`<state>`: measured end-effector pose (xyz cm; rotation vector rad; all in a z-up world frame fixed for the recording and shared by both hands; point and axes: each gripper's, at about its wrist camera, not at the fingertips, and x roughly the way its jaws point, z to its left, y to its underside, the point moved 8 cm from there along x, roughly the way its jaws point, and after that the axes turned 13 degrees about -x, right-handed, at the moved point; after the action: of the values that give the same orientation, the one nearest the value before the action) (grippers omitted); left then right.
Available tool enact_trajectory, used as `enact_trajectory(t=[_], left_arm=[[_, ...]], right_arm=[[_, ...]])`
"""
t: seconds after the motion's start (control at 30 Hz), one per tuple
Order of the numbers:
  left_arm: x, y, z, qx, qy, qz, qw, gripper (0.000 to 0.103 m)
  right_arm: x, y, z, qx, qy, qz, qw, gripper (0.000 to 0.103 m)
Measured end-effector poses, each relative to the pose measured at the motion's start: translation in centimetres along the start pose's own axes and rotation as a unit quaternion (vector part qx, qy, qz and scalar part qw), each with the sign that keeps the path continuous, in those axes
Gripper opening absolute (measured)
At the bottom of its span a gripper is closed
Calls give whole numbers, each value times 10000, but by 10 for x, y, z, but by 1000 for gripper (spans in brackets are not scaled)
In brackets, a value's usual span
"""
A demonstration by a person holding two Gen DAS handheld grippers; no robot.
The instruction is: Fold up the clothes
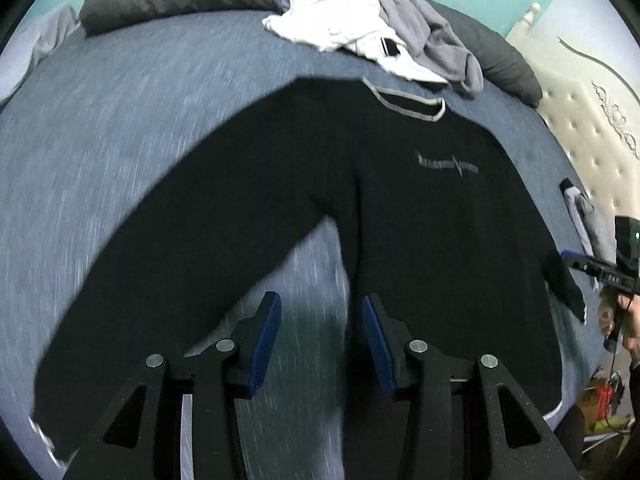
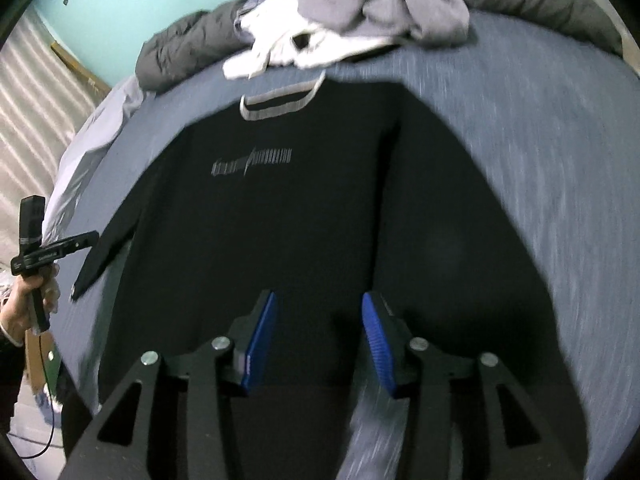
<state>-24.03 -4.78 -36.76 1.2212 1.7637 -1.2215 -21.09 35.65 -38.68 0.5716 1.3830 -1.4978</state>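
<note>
Over the bed [image 1: 120, 120], both my tongs hang parted and empty: the left tongs [image 1: 320, 340] above the gap between body and sleeve, the right tongs [image 2: 318, 340] above the shirt's lower body. The black shirt [image 1: 420, 208] lies flat, front up, sleeves spread outward, collar [image 2: 280, 102] toward the unfolded pile [image 1: 360, 28]. I judge the next step is gripping each sleeve [image 1: 180, 240] near its cuff and folding inward evenly, keeping the cloth smooth.

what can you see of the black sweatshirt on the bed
The black sweatshirt is long-sleeved and looks like soft knit, with a grey ribbed collar, grey cuff trim and a faint grey chest print. It lies front up, spread flat on the blue-grey bed cover, sleeves angled out, collar toward the piled clothes. Nothing grips it.
</note>
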Motion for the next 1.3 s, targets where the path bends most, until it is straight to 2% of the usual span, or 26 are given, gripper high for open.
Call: enact_trajectory(t=[0.17, 0.43, 0.57, 0.8, 0.83, 0.87, 0.9, 0.97, 1.07, 1.3], left_arm=[[-10, 46, 11, -163, -8, 122, 9998, 49], [-30, 105, 12, -144, -52, 281, 9995, 50], [-41, 119, 10, -117, -48, 273, 9995, 54], [-50, 145, 10, -116, -28, 381, 9992, 55], [-50, 148, 10, -129, -25, 392, 9991, 55], [-50, 151, 10, -148, -13, 406, 9991, 55], [-50, 155, 11, -157, -7, 432, 9989, 55], [-49, 160, 11, -142, -32, 465, 9988, 55], [-47, 166, 11, -140, -49, 519, 9985, 55], [-37, 176, 10, -156, -38, 631, 9979, 55]], right_arm=[[-7, 62, 25, 133, -139, 375, 9991, 46], [-13, 135, 55, 356, -368, 709, 9962, 48], [-12, 159, 65, 337, -308, 954, 9944, 48], [-4, 193, 76, 618, -317, 1204, 9903, 47], [-2, 196, 76, 677, -326, 1209, 9898, 46], [-2, 197, 77, 675, -324, 1200, 9899, 36], [-2, 198, 78, 668, -321, 1190, 9901, 31], [-8, 203, 79, 639, -276, 1106, 9914, 12], [-18, 202, 79, 674, -265, 938, 9930, 7], [-53, 190, 70, 698, -165, 432, 9965, 5]])
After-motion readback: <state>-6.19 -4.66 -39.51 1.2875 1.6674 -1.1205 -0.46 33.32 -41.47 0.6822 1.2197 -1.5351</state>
